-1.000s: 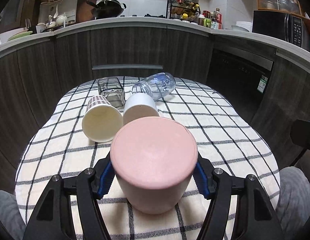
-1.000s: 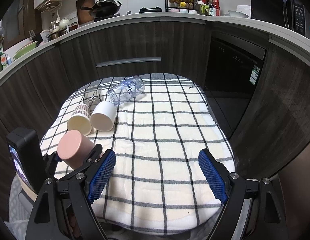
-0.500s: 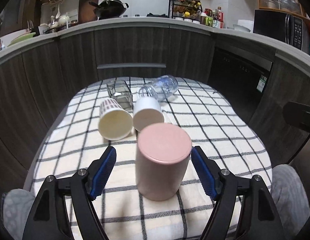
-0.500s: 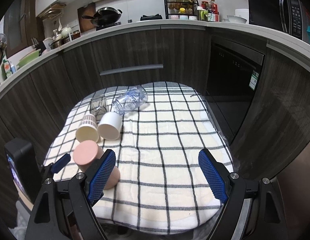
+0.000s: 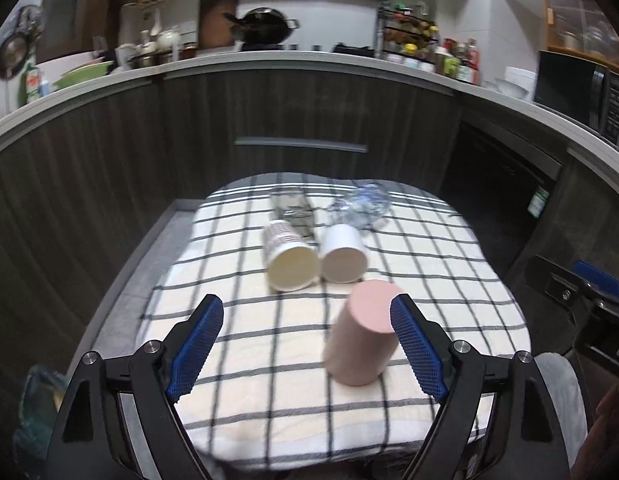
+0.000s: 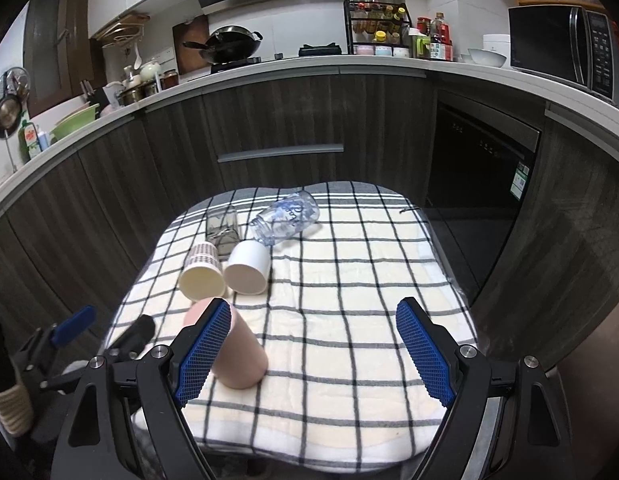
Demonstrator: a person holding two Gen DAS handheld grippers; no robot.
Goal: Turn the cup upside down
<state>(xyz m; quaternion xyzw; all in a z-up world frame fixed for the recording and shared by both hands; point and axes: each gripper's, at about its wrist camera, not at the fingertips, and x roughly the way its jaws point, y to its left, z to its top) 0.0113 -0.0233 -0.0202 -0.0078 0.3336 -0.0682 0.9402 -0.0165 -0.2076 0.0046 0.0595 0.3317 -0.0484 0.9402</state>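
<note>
A pink cup [image 5: 363,334] stands upside down on the checked cloth, base up, near the table's front. It also shows in the right wrist view [image 6: 239,354], partly behind my right gripper's left finger. My left gripper [image 5: 307,346] is open and empty, pulled back from the cup, which sits just inside its right finger [image 5: 415,354]. My right gripper [image 6: 313,354] is open and empty above the front of the table.
A cream paper cup [image 5: 289,258] and a white cup [image 5: 343,254] lie on their sides behind the pink cup. A clear glass [image 5: 293,210] and a clear bottle [image 5: 361,204] lie further back. The checked cloth [image 6: 369,280] covers the table. Dark kitchen cabinets curve around behind.
My left gripper opened, let go of the pink cup and drew back and up. The cup stays standing upside down on the cloth. My right gripper stayed open.
</note>
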